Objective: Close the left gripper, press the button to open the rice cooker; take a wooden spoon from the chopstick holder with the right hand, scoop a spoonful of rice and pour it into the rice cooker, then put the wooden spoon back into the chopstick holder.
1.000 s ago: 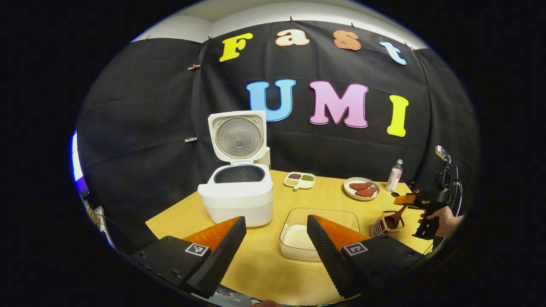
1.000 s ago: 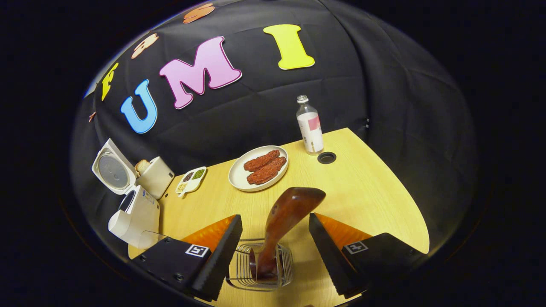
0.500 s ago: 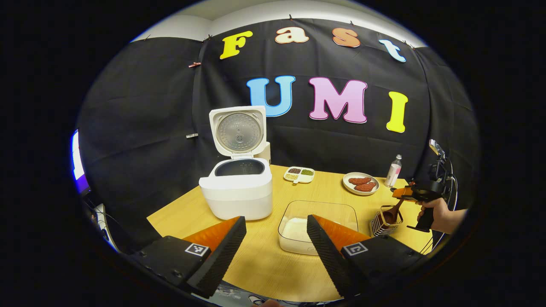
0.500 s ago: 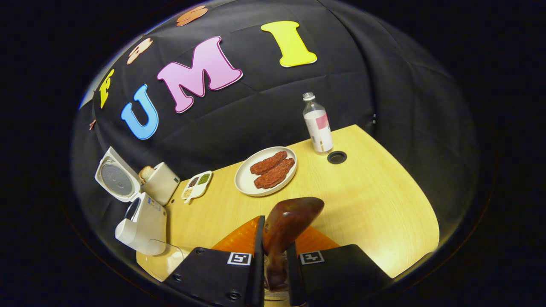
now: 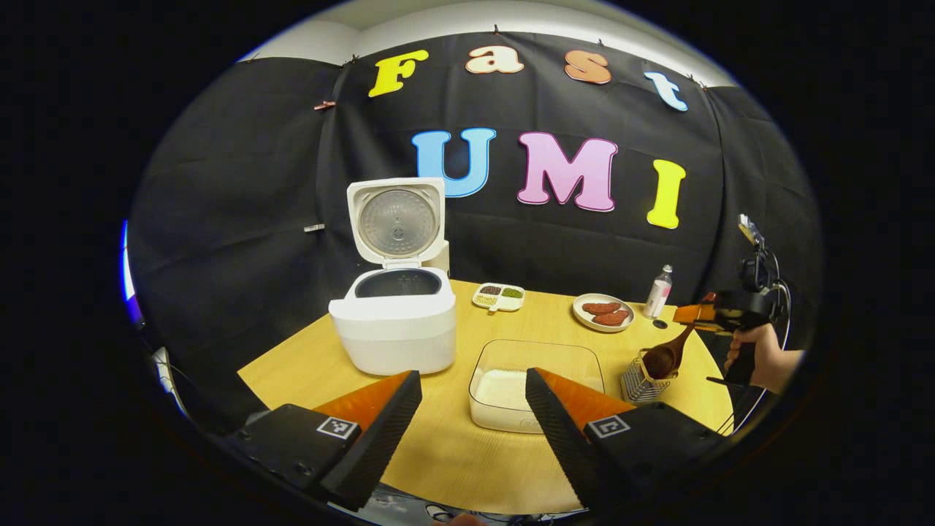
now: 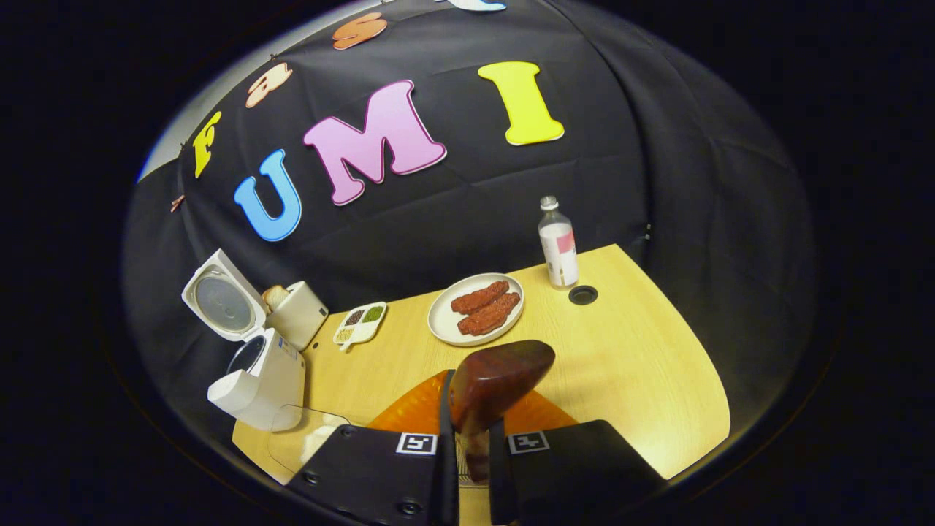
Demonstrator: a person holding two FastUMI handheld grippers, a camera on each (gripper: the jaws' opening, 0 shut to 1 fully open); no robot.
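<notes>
Left gripper view, left to right: the cooker [image 5: 394, 321] stands on the tabletop [image 5: 453, 453] with its lid [image 5: 397, 221] raised, so the button step appears done. The left hand-held gripper [image 5: 473, 420] hangs over the near edge, fingers apart and empty. The rice box [image 5: 537, 383] sits beside the cooker. The holder [image 5: 639, 380] stands right of the box, with the spoon [image 5: 663, 358] rising from it, bowl low. The right hand-held gripper [image 5: 712, 315] grips the spoon's upper end.

Right gripper view: the right hand-held gripper [image 6: 473, 467] is clamped on the spoon [image 6: 497, 372] handle. Judged remaining: scoop rice, pour into the cooker [image 6: 256, 380], return the spoon.
</notes>
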